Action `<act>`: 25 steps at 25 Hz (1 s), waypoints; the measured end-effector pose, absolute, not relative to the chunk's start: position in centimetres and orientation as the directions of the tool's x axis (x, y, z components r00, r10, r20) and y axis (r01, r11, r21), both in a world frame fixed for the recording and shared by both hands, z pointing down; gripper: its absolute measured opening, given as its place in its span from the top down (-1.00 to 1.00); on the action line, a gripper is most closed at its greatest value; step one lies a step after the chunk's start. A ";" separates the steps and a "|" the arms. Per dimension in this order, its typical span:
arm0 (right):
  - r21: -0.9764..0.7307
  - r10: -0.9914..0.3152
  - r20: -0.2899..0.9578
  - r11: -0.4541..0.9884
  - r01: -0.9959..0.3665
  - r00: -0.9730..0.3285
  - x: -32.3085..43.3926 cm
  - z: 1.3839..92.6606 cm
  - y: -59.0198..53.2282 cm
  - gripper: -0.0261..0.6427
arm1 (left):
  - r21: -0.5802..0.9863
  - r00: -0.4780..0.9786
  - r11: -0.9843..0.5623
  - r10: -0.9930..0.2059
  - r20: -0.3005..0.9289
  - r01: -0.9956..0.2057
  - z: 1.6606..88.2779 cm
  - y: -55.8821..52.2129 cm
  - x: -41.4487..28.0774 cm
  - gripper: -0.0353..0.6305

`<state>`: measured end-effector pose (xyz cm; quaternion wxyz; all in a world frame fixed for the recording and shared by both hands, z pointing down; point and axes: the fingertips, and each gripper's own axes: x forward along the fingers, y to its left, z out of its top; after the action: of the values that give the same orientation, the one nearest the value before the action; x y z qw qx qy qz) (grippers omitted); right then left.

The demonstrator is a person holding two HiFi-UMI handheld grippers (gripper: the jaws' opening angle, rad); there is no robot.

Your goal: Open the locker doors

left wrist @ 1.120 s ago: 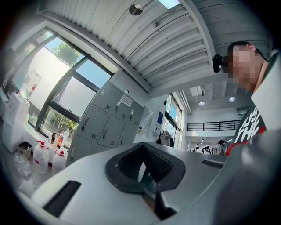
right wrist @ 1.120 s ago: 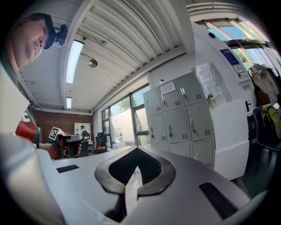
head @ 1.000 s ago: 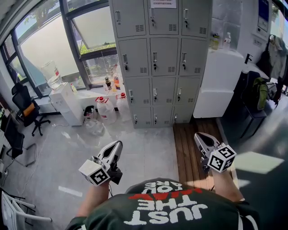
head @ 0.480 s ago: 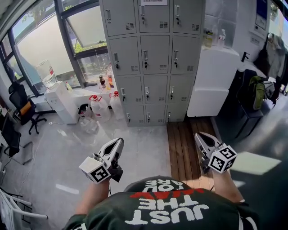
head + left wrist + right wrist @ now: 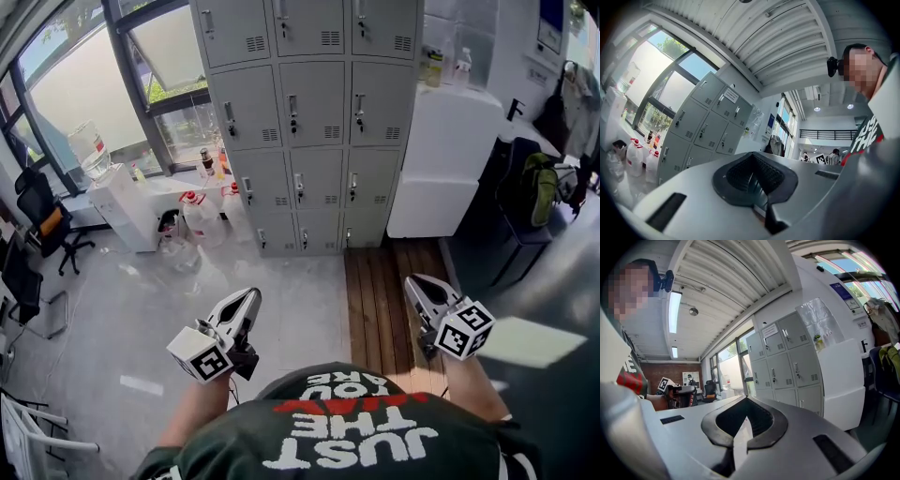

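Ahead, boxy grey metal lockers (image 5: 319, 103) stand shut.

The lockers (image 5: 309, 122) lose their top row to the head view's upper edge. The paper label (image 5: 730, 95) on an upper door is too small to read. In the right gripper view, the right hand-held gripper (image 5: 740, 425) covers the lowest doors. What the red-capped jugs (image 5: 192, 214) contain cannot be told.
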<state>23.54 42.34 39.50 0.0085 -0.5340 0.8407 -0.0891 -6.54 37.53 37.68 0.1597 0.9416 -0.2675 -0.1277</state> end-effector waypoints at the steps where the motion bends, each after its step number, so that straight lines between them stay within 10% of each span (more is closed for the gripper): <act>1: -0.161 -0.898 0.085 0.416 -0.895 -0.432 23.5 39.7 41.5 0.82 | 0.371 0.823 -0.804 -0.547 -0.154 -0.465 37.8 36.6 -6.6 0.90; 25: -0.114 -0.938 0.048 0.336 -0.935 -0.343 13.7 37.8 -14.9 0.82 | 0.313 0.919 -0.906 -0.351 -0.178 -0.285 36.4 -23.6 -11.8 0.90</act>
<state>13.66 -14.94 37.83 0.0131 -0.5731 0.8171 -0.0607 -11.77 -23.60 36.43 0.1420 0.9693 -0.1641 -0.1160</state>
